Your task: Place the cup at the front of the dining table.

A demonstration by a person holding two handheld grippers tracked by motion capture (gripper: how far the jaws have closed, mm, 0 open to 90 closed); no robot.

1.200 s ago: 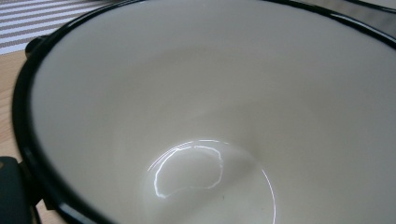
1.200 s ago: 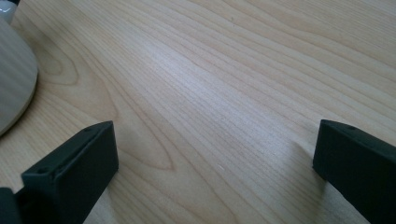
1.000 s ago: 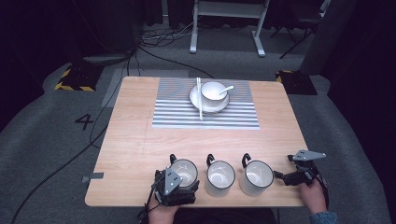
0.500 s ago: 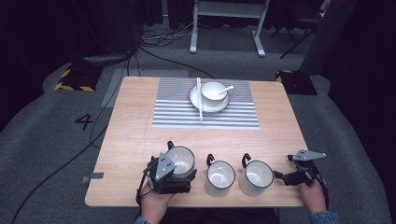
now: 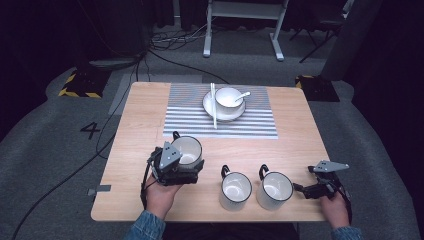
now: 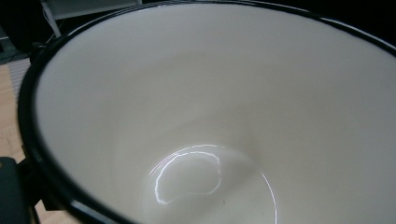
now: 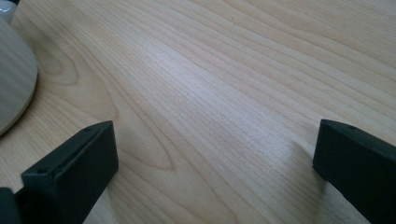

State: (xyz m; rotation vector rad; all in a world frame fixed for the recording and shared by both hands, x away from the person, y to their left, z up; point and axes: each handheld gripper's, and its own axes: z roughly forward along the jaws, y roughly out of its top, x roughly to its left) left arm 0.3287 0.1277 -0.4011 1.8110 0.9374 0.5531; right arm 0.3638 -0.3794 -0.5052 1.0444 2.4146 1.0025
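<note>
White mugs: one [image 5: 187, 149] in left gripper [image 5: 176, 167], two [image 5: 255, 188] on table [image 5: 300, 145].

**My corner of a dark room**

My light wooden table [image 5: 300, 145] stands on grey carpet [image 5: 55, 165] marked with a black "4" [image 5: 91, 130]. Cables [image 5: 165, 47] trail across the floor beyond it, toward the white legs of a frame [image 5: 242, 30]. Yellow-and-black hazard blocks [image 5: 77, 85] sit at both far corners. Everything beyond is dim.
</note>
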